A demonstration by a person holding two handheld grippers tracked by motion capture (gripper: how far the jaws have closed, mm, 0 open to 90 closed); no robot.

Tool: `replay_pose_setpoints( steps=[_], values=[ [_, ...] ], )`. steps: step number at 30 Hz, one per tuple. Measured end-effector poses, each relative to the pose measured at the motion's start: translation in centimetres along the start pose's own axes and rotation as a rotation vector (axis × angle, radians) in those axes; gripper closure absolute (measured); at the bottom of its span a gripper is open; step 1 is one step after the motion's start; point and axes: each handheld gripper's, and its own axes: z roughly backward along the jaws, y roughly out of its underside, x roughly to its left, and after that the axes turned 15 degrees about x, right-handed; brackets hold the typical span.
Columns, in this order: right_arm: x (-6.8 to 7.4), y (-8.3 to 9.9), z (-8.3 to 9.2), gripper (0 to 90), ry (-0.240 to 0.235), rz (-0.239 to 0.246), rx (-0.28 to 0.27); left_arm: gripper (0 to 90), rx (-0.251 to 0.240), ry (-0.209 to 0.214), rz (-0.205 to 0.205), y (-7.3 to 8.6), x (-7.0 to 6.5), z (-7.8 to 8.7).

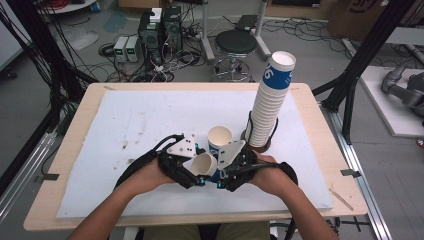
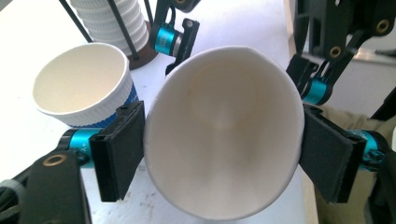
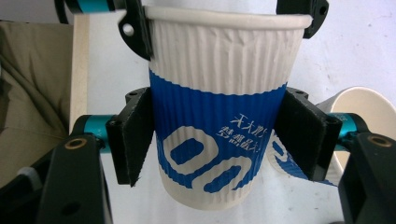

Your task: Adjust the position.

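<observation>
White foam sheeting (image 1: 150, 120) is spread over a wooden table (image 1: 65, 150), beyond which cables and equipment are scattered on a grey floor. At about seven o'clock on the sheet, the left gripper (image 1: 192, 170) is seen with its jaws set at the rim of a tilted paper cup (image 1: 202, 164); the rim is squeezed to an oval in the left gripper view, so the pads seem to touch it. The same cup is clamped around its blue band by the right gripper (image 1: 227, 167). A second cup (image 1: 220, 137) is stood upright just behind, at twelve o'clock from the grippers. A tall cup stack (image 1: 270, 100) is held in a black rack at two o'clock.
</observation>
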Motion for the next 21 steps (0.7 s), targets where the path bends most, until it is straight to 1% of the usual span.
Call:
replay_pose_setpoints(
  steps=[1,4,5,6,7,8,11,13,15,16,17,18,20,21],
  values=[
    [0.0,0.1,0.0,30.8,0.002,-0.005,-0.009,20.1,-0.026,0.01,0.012,0.2,0.0,0.1],
    [0.1,0.7,-0.2,30.8,-0.004,-0.025,-0.03,19.3,-0.098,0.013,0.032,0.7,0.0,0.3],
    [0.1,1.0,-0.2,30.8,-0.007,-0.033,-0.041,19.1,-0.135,0.018,0.04,1.0,0.0,0.4],
    [0.1,1.3,-0.2,30.8,-0.008,-0.044,-0.057,19.1,-0.174,0.019,0.058,1.2,0.0,0.6],
    [0.2,1.6,-0.2,30.8,-0.008,-0.055,-0.069,19.1,-0.208,0.015,0.068,1.4,0.1,0.8],
    [0.2,1.9,-0.2,30.8,-0.01,-0.069,-0.081,19.0,-0.252,0.018,0.09,1.7,0.2,1.1],
    [0.3,2.7,-0.2,30.8,-0.015,-0.097,-0.126,18.1,-0.357,0.003,0.135,2.5,0.5,2.0],
    [0.3,3.4,-0.1,30.7,-0.01,-0.125,-0.158,17.7,-0.42,-0.029,0.174,3.1,0.7,2.6],
    [0.3,4.3,-0.1,30.6,-0.004,-0.16,-0.217,17.6,-0.45,-0.055,0.194,3.7,0.9,2.9],
    [0.3,4.6,-0.1,30.6,-0.004,-0.173,-0.237,17.6,-0.465,-0.071,0.209,4.1,1.0,3.1],
    [0.3,5.0,0.0,30.6,0.0,-0.196,-0.262,17.6,-0.47,-0.082,0.214,4.3,1.1,3.1],
    [0.3,5.3,-0.1,30.6,0.008,-0.204,-0.274,17.4,-0.476,-0.095,0.225,4.6,1.1,3.2],
    [0.4,6.2,-0.1,30.5,0.016,-0.241,-0.314,17.3,-0.486,-0.107,0.239,5.3,1.2,3.1],
    [0.5,6.5,-0.2,30.5,0.019,-0.251,-0.33,17.3,-0.493,-0.119,0.246,5.8,1.3,3.1]
  ],
)
